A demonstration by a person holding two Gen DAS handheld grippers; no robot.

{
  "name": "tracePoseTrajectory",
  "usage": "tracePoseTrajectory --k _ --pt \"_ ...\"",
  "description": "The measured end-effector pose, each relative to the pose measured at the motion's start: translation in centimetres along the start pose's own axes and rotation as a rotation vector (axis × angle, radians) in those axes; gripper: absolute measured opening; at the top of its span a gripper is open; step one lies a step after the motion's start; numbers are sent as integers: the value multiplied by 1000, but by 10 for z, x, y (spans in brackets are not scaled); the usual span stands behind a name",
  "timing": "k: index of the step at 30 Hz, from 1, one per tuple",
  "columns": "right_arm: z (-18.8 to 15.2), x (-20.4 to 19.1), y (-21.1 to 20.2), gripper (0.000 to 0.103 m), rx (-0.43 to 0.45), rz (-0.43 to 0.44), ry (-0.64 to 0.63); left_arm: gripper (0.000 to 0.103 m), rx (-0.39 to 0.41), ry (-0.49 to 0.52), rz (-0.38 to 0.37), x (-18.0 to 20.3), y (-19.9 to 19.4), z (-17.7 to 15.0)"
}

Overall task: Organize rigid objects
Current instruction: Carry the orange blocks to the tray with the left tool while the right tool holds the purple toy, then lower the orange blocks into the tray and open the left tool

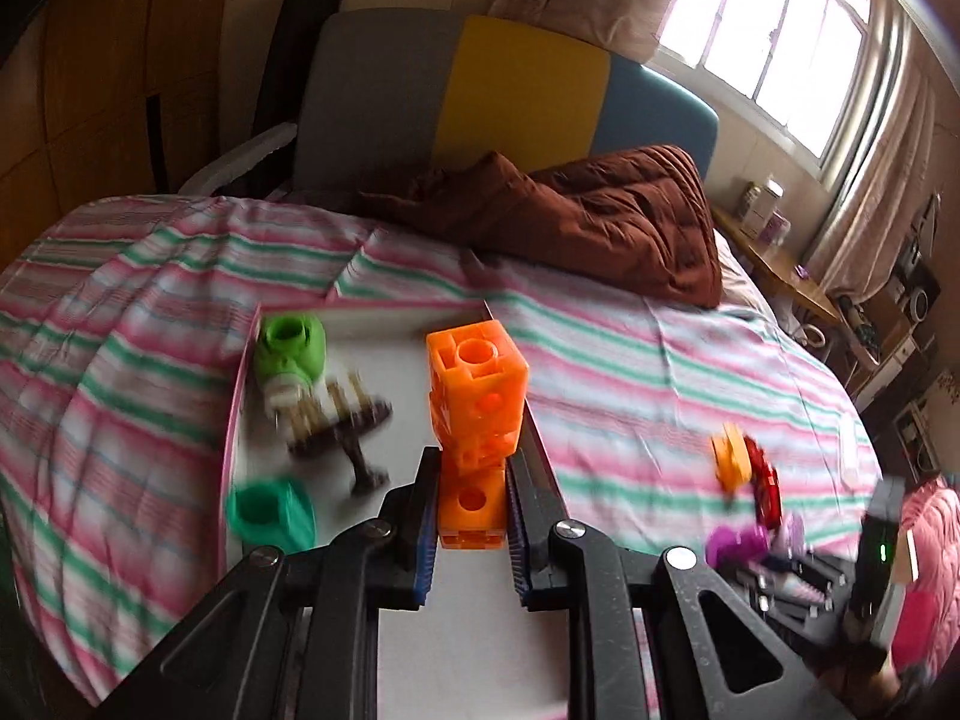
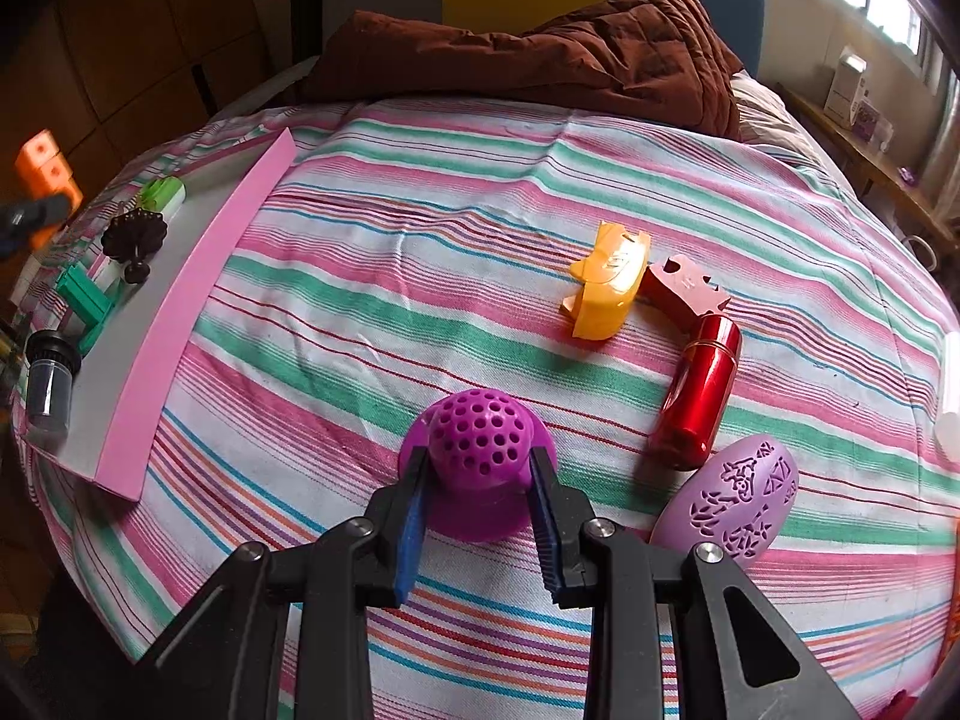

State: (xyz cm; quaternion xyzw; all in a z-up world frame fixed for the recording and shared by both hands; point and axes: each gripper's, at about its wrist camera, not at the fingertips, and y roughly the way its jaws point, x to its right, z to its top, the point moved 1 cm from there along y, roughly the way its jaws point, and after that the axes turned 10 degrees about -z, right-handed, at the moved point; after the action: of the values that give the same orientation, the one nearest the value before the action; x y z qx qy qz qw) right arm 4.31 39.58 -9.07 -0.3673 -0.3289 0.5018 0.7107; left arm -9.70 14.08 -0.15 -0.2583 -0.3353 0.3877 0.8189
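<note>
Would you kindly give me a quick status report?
Left gripper shut on orange block piece, above tray. Right gripper around purple perforated dome; contact unclear. Nothing obstructing.

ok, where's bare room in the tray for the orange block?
Free: the tray floor between the dark ornament and the right wall, under the orange block. Crowded: left side, green piece and teal piece.

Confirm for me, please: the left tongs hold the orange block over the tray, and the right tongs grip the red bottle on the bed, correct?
Not quite: the right tongs grip the purple ball, not the red bottle, which lies untouched beside it, as the right wrist view shows. The left tongs do hold the orange block over the tray.
</note>
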Motion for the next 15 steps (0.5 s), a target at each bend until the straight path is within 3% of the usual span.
tracePoseTrajectory --k 7,15 --pt "-1 2 1 32 -2 7 9 18 -58 -16 -34 -13 49 42" --pt "0 2 2 32 -7 17 22 21 -184 -28 66 -31 111 42"
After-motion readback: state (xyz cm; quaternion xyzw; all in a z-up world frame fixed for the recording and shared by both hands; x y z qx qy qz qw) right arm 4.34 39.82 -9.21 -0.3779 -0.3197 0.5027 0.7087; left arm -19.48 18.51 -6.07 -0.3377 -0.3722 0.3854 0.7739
